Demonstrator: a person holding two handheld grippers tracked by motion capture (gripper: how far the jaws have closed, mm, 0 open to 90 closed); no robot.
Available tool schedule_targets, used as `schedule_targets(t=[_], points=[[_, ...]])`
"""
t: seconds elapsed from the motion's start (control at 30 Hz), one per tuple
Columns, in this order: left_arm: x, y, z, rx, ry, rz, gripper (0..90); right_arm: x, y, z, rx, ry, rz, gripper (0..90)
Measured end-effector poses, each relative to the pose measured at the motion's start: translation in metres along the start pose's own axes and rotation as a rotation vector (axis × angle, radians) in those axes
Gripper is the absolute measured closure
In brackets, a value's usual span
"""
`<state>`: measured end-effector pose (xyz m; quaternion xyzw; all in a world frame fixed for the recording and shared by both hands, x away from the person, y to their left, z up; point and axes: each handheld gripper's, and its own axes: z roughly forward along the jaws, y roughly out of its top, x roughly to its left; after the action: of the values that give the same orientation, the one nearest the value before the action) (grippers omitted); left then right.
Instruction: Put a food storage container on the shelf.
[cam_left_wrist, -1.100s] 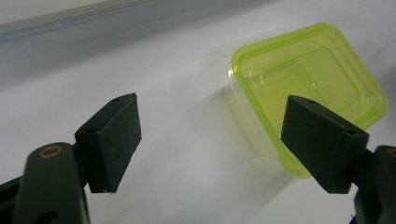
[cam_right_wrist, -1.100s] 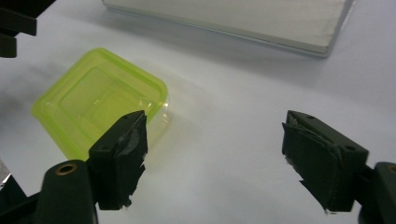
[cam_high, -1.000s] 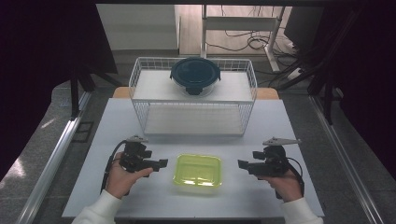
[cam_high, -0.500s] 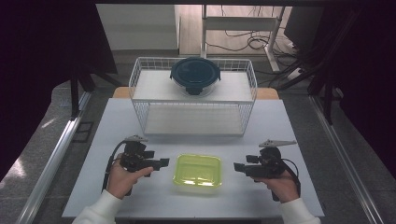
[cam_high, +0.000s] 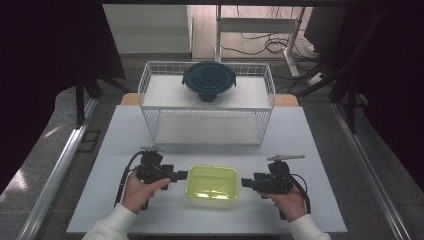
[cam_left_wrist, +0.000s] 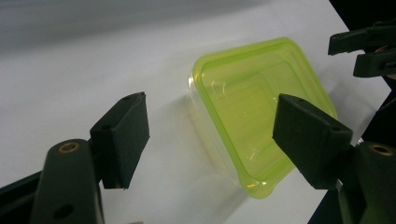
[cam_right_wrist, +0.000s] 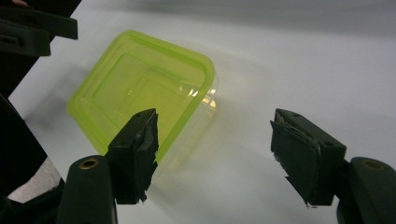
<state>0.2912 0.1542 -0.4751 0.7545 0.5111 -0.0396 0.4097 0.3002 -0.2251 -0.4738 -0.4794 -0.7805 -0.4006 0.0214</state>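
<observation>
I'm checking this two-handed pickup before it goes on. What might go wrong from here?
The yellow-green container looks light and sits on a smooth white table, so one-sided contact may slide it. The left gripper and right gripper, both open, face each other across it; uneven closing could tip it or make the jaws collide.
</observation>
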Motion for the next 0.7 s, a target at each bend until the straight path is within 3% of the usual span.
schedule_targets(t=[0.17,0.4,0.6,0.7], points=[[0.0,0.001,0.007,0.01,-0.028,-0.019,28.8,0.003,-0.003,0.01,0.001,0.029,0.052,35.9],[0.003,-0.002,0.019,0.037,-0.059,-0.06,30.1,0.007,-0.005,0.024,0.021,0.069,0.088,40.3],[0.003,-0.004,0.025,0.033,-0.086,-0.089,32.1,0.008,-0.006,0.031,0.035,0.075,0.107,44.1],[0.005,-0.006,0.028,0.035,-0.128,-0.124,34.5,0.005,-0.008,0.033,0.032,0.094,0.131,45.4]])
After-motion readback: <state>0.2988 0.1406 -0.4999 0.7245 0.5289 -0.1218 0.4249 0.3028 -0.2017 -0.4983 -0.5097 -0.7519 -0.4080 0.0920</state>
